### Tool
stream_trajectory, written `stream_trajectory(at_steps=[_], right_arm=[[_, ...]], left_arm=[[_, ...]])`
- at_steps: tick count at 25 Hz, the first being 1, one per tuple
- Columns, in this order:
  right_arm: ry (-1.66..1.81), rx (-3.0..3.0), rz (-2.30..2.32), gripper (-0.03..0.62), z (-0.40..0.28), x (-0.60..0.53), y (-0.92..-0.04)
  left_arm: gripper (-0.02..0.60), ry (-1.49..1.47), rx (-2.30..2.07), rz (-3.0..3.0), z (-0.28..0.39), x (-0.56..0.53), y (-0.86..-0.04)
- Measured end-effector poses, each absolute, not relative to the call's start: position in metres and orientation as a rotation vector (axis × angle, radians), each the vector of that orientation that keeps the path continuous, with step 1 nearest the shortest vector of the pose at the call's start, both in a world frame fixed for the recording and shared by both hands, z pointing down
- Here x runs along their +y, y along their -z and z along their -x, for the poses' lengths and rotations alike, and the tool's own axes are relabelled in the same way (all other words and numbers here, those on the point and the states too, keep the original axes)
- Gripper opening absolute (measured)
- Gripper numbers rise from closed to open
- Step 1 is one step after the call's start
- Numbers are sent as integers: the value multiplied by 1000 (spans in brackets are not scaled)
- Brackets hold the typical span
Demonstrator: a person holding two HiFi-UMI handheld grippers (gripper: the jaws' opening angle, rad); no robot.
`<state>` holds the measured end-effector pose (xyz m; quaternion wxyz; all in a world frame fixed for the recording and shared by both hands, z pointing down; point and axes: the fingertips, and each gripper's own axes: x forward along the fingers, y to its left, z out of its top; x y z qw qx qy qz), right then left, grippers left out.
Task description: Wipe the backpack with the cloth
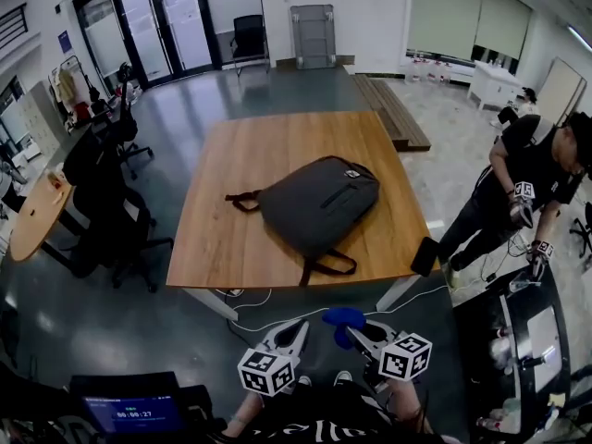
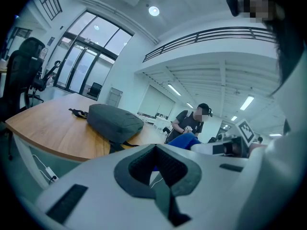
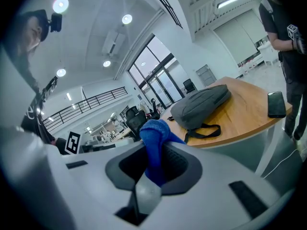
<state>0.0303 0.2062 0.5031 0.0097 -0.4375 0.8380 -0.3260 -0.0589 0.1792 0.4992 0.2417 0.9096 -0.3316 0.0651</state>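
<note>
Blue cloth (image 1: 343, 319) (image 3: 154, 143) stands bunched up out of the right claw (image 1: 361, 339) (image 3: 153, 169), pinched between its closed jaws. Just left of it, the left claw (image 1: 294, 333) (image 2: 156, 164) has its jaws together on nothing. Both are held low and close to the person's body, tips pointing forward, short of the wooden desk (image 1: 250, 239). Well ahead of both claws, the grey backpack (image 1: 319, 202) (image 2: 112, 121) (image 3: 201, 104) lies flat on the desk, untouched. A phone (image 1: 425, 256) (image 3: 276, 104) lies ahead and right of the right claw. Each marker cube (image 1: 405, 356) shows black-and-white squares. The backpack's small pale label (image 1: 351, 174) is too small to read.
</note>
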Motion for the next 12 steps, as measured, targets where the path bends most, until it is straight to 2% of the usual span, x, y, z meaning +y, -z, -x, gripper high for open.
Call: stream_trajectory(at_steps=[12], right_arm=[[980, 2597, 1389, 66, -40, 192, -495]], left_arm=[[-2, -159, -948, -2469, 67, 174, -493]])
